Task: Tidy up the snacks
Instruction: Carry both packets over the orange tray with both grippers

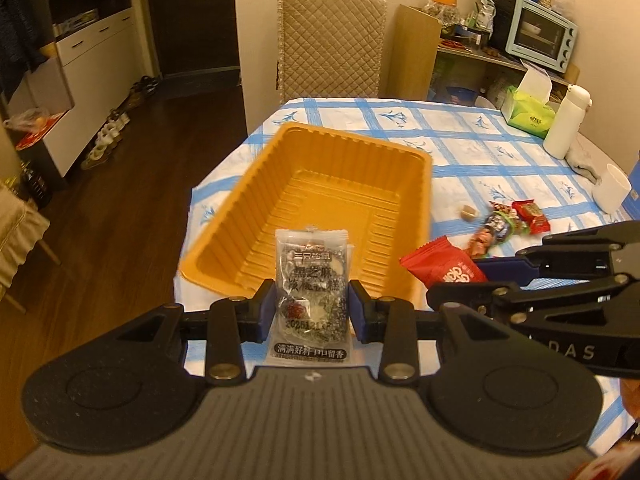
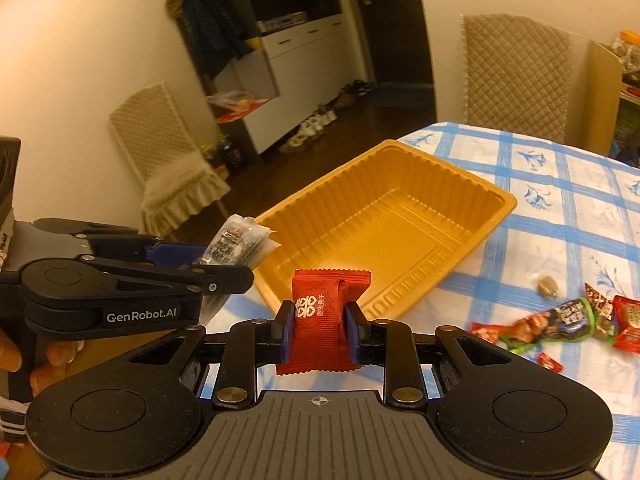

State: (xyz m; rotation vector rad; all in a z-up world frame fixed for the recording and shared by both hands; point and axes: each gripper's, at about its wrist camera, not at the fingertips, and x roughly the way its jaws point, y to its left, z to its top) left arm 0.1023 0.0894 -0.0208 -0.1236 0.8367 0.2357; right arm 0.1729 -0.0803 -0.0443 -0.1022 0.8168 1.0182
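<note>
An empty orange plastic tray point(image 1: 256, 200) point(image 2: 496, 196) lies on the blue-checked tablecloth. My left gripper point(image 1: 313, 304) is shut on a clear packet with black sesame snack point(image 1: 310, 276), held upright just before the tray's near rim. My right gripper point(image 2: 318, 328) is shut on a red snack packet point(image 2: 326, 312), also held near the tray's front edge. Each gripper shows in the other's view: the right gripper point(image 1: 500, 276) with the red packet point(image 1: 442, 266) at the right, the left gripper point(image 2: 224, 268) with the clear packet point(image 2: 240, 240) at the left.
Several loose snack packets point(image 1: 504, 224) point(image 2: 560, 320) and a small wrapped candy point(image 1: 469, 212) point(image 2: 548, 285) lie right of the tray. A white bottle point(image 1: 566, 122), tissue box point(image 1: 528, 108) and white cup point(image 1: 610, 188) stand at the far right. A quilted chair point(image 1: 332, 44) is behind the table.
</note>
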